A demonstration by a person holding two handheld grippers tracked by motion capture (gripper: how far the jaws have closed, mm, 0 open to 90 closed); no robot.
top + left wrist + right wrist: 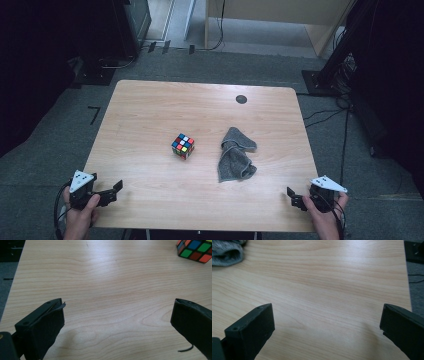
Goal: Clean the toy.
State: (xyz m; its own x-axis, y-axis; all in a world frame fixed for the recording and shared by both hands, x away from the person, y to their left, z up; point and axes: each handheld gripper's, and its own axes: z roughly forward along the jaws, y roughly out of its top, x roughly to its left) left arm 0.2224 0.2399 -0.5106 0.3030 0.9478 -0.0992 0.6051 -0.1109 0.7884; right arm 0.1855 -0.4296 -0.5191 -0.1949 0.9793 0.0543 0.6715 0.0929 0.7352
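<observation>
A pale wooden table is seen from above, standing on grey carpet. Near its middle, slightly right, a crumpled grey cloth is laid, and just left of it, apart from it, a multicoloured puzzle cube is set on the bare wood. A small dark round mark is seen near the far edge.

The left gripper is held at the near left corner, its jaws spread wide with nothing between them. The cube is placed well apart from it, ahead and to the right; in the left gripper view the cube is caught at the upper right corner, far beyond the jaws.

The right gripper is held at the near right corner, likewise released and empty. The cloth lies ahead and to its left; in the right gripper view the cloth is seen at the upper left.
</observation>
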